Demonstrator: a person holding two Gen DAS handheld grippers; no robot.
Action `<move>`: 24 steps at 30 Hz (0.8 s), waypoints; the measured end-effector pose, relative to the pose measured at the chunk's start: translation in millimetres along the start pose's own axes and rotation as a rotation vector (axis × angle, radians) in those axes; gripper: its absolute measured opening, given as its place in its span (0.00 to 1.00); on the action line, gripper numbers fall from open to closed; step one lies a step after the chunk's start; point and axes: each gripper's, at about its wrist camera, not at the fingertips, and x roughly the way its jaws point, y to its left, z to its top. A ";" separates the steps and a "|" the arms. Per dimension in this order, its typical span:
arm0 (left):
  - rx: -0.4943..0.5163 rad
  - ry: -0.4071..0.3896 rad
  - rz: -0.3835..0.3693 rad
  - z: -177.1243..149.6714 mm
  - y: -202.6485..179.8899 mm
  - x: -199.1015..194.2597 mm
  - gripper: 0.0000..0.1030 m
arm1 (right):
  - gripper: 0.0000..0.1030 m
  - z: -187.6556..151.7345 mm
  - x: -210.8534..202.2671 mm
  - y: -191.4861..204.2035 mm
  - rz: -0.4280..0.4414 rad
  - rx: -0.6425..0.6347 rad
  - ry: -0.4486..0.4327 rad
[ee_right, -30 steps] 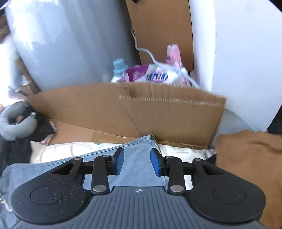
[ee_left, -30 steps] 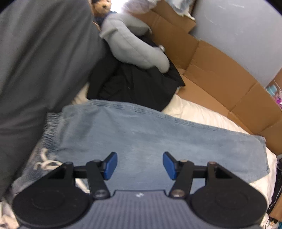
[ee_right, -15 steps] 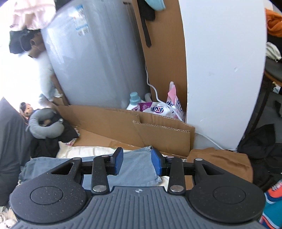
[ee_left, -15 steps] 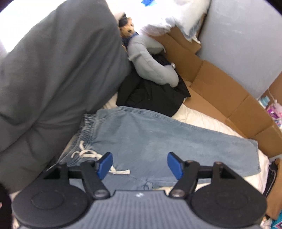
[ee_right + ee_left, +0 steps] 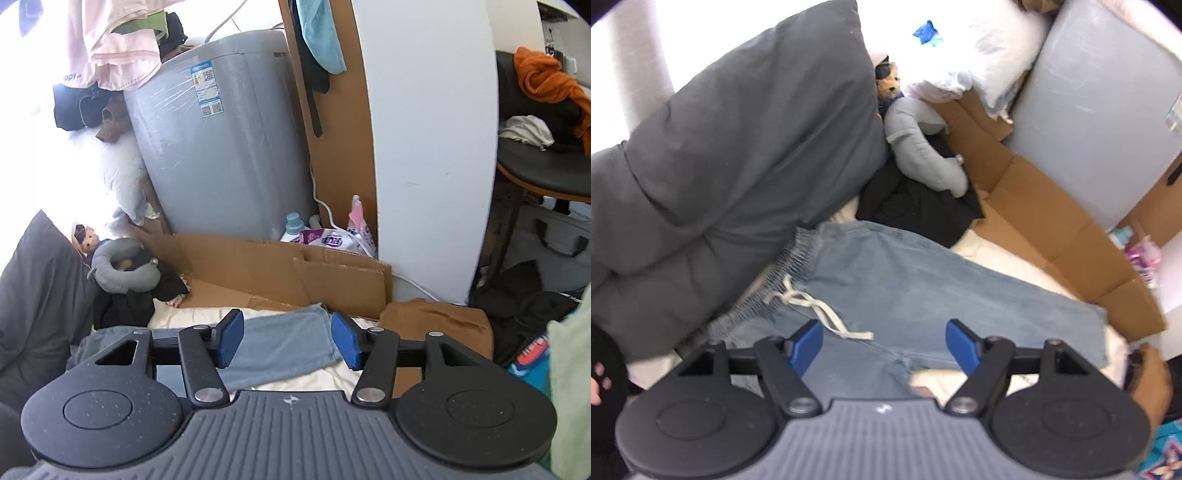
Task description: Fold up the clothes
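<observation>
Light denim trousers (image 5: 905,280) flat, drawstring (image 5: 820,306) loose

A pair of light blue denim trousers (image 5: 905,288) with an elastic gathered waistband and a cream drawstring (image 5: 816,310) lies flat on a cream bedsheet (image 5: 1008,266), folded lengthwise so one leg covers the other, its hem end (image 5: 295,332) towards the brown cardboard.

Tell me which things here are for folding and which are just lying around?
For the job: jeans, left gripper, right gripper.

Just lying about: neck pillow, cardboard, grey duvet, soft toy, black clothes, brown cloth.
</observation>
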 end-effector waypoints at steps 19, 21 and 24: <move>-0.027 0.011 0.032 -60.6 46.9 -10.4 0.76 | 0.60 -96.2 -32.5 -2.9 -0.027 -0.017 0.060; -0.046 0.017 0.039 -67.2 54.1 -4.1 0.76 | 0.60 -109.5 -26.6 -4.8 -0.031 -0.005 0.072; -0.052 0.022 0.028 -77.2 61.0 4.8 0.76 | 0.60 -130.3 -16.6 -9.3 -0.034 0.022 0.080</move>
